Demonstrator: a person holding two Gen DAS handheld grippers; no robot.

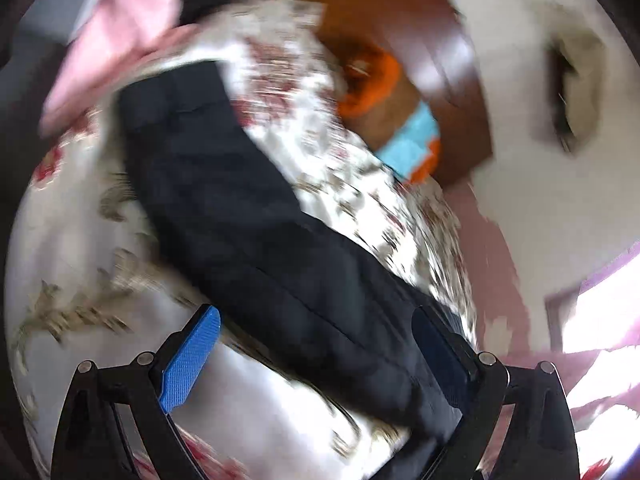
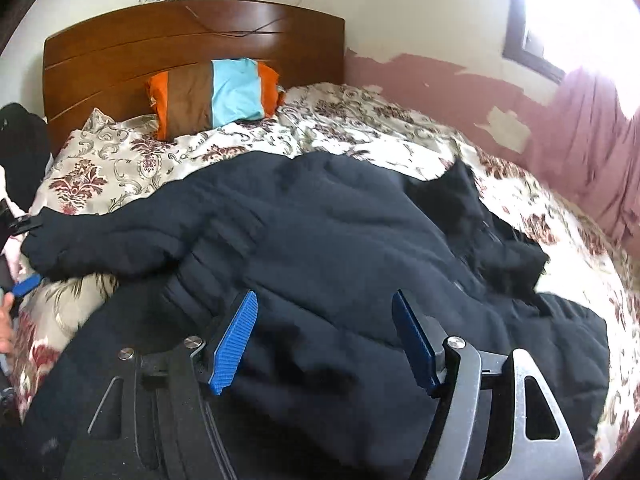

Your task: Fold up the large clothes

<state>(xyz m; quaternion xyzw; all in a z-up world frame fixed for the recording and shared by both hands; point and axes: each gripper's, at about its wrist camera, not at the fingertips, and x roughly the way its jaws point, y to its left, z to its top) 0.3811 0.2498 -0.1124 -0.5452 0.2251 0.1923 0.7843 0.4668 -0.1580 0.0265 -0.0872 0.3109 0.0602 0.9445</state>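
Observation:
A large dark navy quilted jacket (image 2: 340,240) lies spread on a bed with a floral cover (image 2: 132,160). One sleeve (image 2: 100,236) stretches out to the left and the collar (image 2: 460,200) points to the right. My right gripper (image 2: 325,296) hovers over the jacket's body, jaws open, with no cloth pinched between the blue pads (image 2: 234,340). In the blurred left wrist view the sleeve (image 1: 240,208) runs diagonally across the bed cover (image 1: 80,260). My left gripper (image 1: 316,312) stands wide open over its near end, the pads not pressing on it. That gripper's blue finger (image 2: 26,284) also shows by the sleeve's cuff.
A wooden headboard (image 2: 180,48) stands at the back, with an orange, brown and light blue pillow (image 2: 212,96) leaning on it. A pink wall and curtain (image 2: 592,152) run along the right, under a bright window (image 2: 572,12). A pink cloth (image 1: 120,28) lies past the sleeve. A hand (image 2: 5,320) is at the left edge.

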